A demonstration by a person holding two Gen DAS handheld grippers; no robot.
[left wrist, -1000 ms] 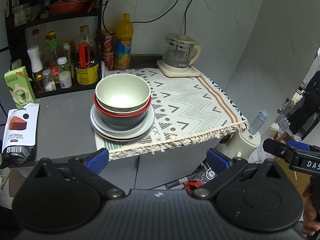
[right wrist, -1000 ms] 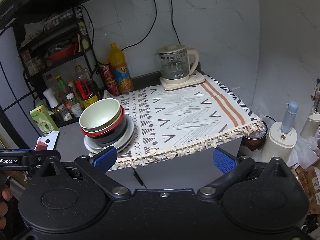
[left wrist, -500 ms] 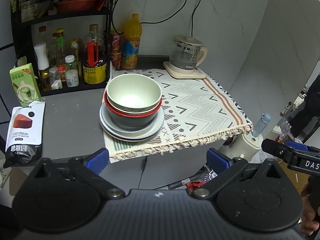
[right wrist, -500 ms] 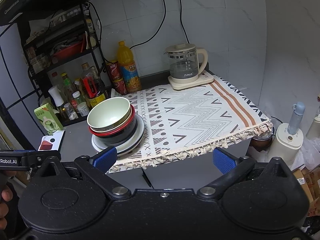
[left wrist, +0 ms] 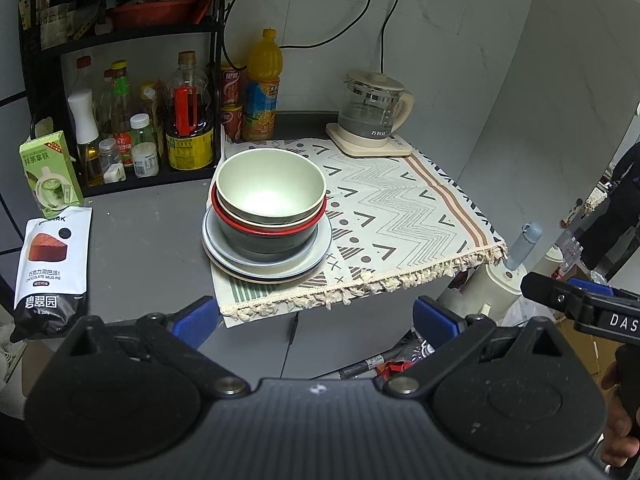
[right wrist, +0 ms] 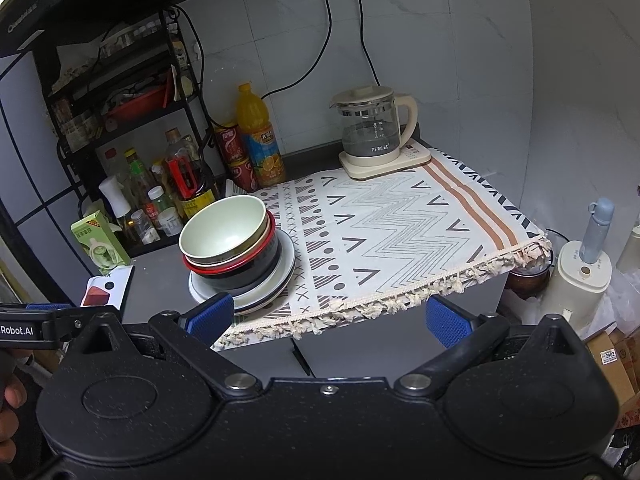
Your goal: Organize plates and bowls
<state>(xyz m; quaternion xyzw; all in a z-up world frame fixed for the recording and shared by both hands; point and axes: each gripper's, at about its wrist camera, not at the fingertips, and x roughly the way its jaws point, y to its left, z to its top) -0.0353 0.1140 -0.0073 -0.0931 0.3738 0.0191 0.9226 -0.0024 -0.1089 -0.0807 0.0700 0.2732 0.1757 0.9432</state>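
Stack of dishes sits at the left edge of the patterned cloth (left wrist: 400, 216) on the grey surface (left wrist: 148, 240). Top: pale green bowl (left wrist: 270, 188), nested in a red-rimmed bowl (left wrist: 264, 227), that in a dark bowl (left wrist: 264, 242). Beneath them, a pile of plates (left wrist: 316, 252), grey-white uppermost.

Left tongs (left wrist: 314, 320) spread wide apart, nothing between them, held off the near edge of the surface, in front of the stack. Right tongs (right wrist: 330, 320) likewise apart and holding nothing, near the front edge.

Glass kettle (right wrist: 374, 134) on its base at the cloth's far corner. Orange drink bottle (left wrist: 262, 86) and cans stand behind the stack, beside a black rack (left wrist: 120, 40) of bottles.
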